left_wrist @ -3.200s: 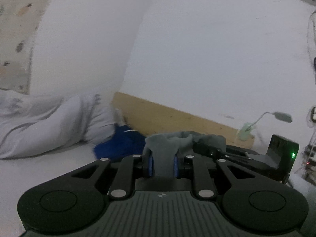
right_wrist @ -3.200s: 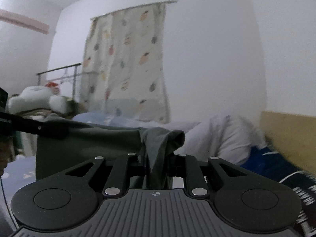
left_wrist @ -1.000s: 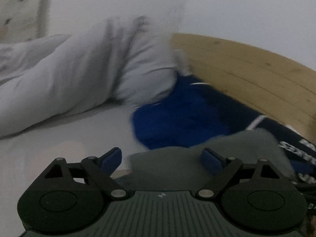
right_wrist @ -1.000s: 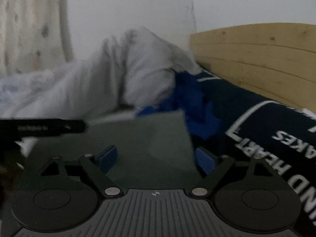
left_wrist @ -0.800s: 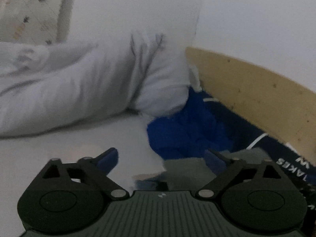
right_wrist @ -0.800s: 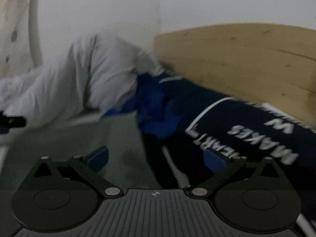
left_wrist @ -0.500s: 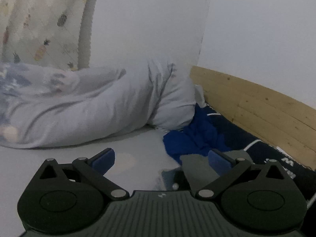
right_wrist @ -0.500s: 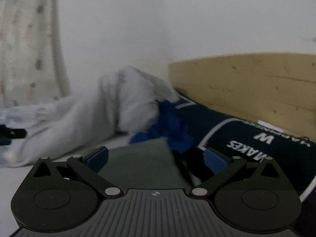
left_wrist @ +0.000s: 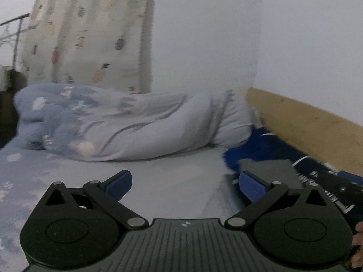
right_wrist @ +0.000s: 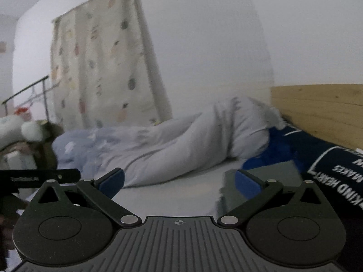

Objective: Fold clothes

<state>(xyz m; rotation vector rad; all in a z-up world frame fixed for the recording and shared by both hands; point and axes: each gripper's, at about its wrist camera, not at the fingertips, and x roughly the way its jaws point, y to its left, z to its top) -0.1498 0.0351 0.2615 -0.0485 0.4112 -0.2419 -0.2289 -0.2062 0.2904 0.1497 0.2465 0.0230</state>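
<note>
A folded grey garment [left_wrist: 270,172] lies flat on the bed at the right, beside a crumpled blue garment [left_wrist: 251,151] and a navy garment with white lettering [right_wrist: 335,172]. The grey garment also shows in the right wrist view [right_wrist: 270,181]. My left gripper [left_wrist: 185,182] is open and empty, above the pale sheet, left of the grey garment. My right gripper [right_wrist: 179,180] is open and empty, with its right finger over the grey garment's near edge. The other gripper's body [right_wrist: 38,176] shows at the left of the right wrist view.
A bunched pale blue duvet [left_wrist: 127,124] lies across the far side of the bed. A wooden headboard [left_wrist: 306,122] runs along the right. A patterned curtain [right_wrist: 102,68] hangs behind. A clothes rail and stuffed toys [right_wrist: 20,129] stand at far left.
Both grippers held the grey garment up, then opened and let it go on the bed. Since then both have pulled back and turned left, and the folded garment lies still.
</note>
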